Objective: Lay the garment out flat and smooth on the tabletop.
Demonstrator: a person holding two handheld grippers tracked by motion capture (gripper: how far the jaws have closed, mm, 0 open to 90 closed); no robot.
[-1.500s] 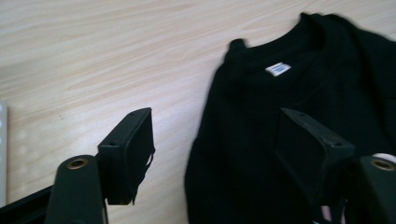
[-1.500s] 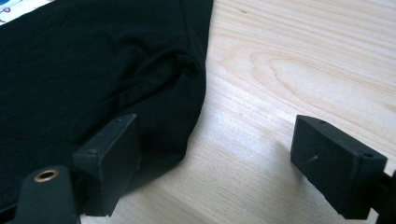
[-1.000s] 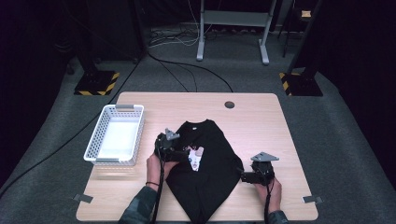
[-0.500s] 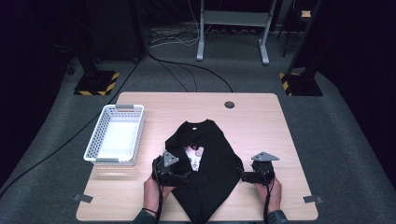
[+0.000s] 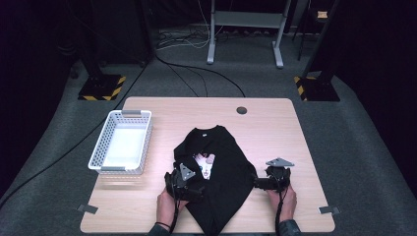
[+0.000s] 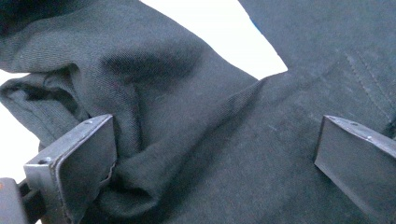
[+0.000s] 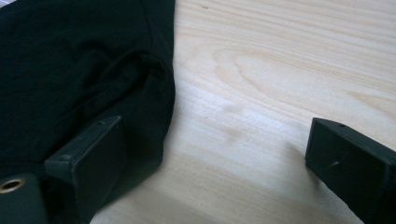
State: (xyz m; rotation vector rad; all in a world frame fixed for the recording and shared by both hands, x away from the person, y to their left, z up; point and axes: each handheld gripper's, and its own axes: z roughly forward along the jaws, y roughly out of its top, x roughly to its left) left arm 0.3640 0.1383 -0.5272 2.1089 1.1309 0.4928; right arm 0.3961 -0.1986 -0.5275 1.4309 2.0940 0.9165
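Observation:
A black T-shirt lies crumpled on the wooden table, a small white and pink print showing near its middle. My left gripper rests at the shirt's left side. In the left gripper view the left gripper is open and its jaws have just been opening, with folded black cloth lying loose between them. My right gripper sits at the shirt's right edge. The right gripper is open and its jaws have also just been opening; one jaw lies over the shirt hem, the other over bare wood.
A white plastic basket stands at the table's left. A round cable hole is near the far edge. Tape marks sit at the near corners. Beyond the table are floor cables and a metal stand.
My left gripper has moved toward the near edge and sunk lower onto the shirt's left side. The right gripper has kept its place.

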